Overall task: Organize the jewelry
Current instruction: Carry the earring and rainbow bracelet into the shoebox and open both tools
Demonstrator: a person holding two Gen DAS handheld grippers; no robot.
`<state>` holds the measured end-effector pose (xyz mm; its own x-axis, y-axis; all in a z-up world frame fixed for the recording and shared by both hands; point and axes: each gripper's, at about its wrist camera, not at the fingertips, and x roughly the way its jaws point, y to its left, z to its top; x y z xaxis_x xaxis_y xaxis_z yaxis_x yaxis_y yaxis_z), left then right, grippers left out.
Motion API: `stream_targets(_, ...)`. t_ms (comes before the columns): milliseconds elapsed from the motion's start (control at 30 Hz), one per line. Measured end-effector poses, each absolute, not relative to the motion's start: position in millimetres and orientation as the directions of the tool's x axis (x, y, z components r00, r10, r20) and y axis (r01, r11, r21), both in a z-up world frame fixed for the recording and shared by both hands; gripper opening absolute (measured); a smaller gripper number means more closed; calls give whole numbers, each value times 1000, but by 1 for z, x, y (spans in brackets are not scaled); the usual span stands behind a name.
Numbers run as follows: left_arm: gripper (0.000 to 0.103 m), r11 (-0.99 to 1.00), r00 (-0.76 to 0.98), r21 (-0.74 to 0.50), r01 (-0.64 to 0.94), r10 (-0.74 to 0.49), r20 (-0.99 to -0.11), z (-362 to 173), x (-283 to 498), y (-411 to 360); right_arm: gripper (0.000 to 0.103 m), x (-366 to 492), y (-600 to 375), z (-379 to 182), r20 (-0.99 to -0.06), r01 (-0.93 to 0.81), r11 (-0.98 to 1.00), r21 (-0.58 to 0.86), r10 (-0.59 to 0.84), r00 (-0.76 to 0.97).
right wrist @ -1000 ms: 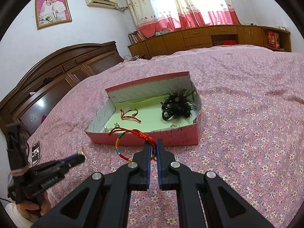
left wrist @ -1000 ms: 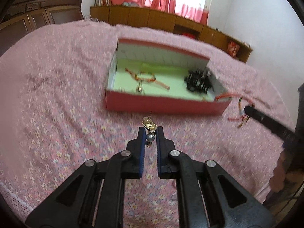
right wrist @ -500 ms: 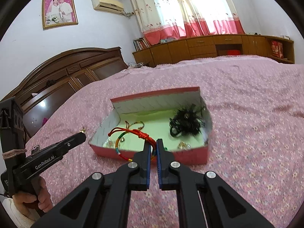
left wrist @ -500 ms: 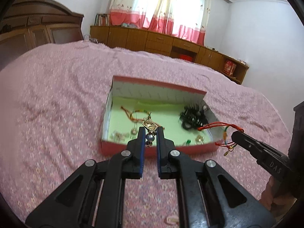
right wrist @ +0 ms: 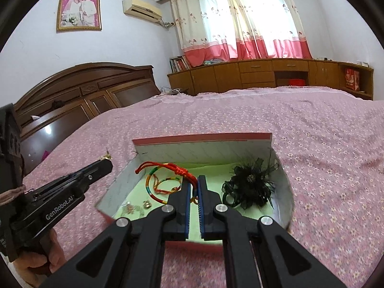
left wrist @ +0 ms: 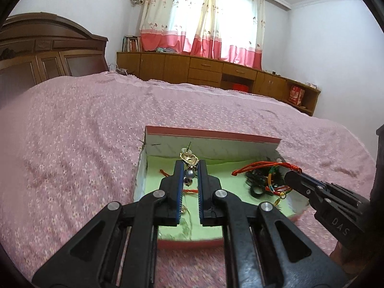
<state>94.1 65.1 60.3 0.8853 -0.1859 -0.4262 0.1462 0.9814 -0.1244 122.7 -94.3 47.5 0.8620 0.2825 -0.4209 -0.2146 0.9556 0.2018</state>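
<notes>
Both grippers are poised above the open red box [left wrist: 211, 136], which sits on the pink floral bedspread [left wrist: 72, 144] at lower centre of each view. The left gripper [left wrist: 190, 168] is closed narrowly on a gold earring [left wrist: 189, 159] with a grey pearl drop, its post pointing up past the fingertips. The right gripper [right wrist: 194, 183] pinches a red knotted cord bracelet [right wrist: 172, 168], whose multicoloured loop hangs toward the left of the frame over the green box floor [right wrist: 216, 213]. A black feathered hairpiece [right wrist: 249, 189] lies at the box's right end; small gold pieces [right wrist: 146, 204] rest near the front left corner. Likely hazards: the dangling loop could snag the hairpiece or the loose pieces, and a released earring could bounce out over the low front wall.
</notes>
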Motion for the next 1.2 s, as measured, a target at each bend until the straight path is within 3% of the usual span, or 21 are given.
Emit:
stream_targets(200, 3, 984, 879, -117, 133, -172, -445, 48, 118, 68, 7, 151, -88, 35, -443, -179, 970, 164, 235, 865)
stream_targets(567, 3, 985, 803, -131, 111, -167, -572, 14, 158, 73, 7, 201, -84, 9, -568, -107, 987, 118, 155, 808)
stream_targets(767, 4, 986, 798, -133, 96, -156, -582, 13, 159, 73, 7, 208, -84, 0, -605, -88, 987, 131, 150, 782)
stream_targets(1000, 14, 987, 789, -126, 97, -154, -594, 17, 156, 70, 21, 202, -92, 5, -595, -91, 981, 172, 177, 784)
stream_targets(1200, 16, 983, 785, -164, 85, -167, -597, 24, 147, 78, 26, 189, -90, 19, -575, -122, 975, 188, 210, 791)
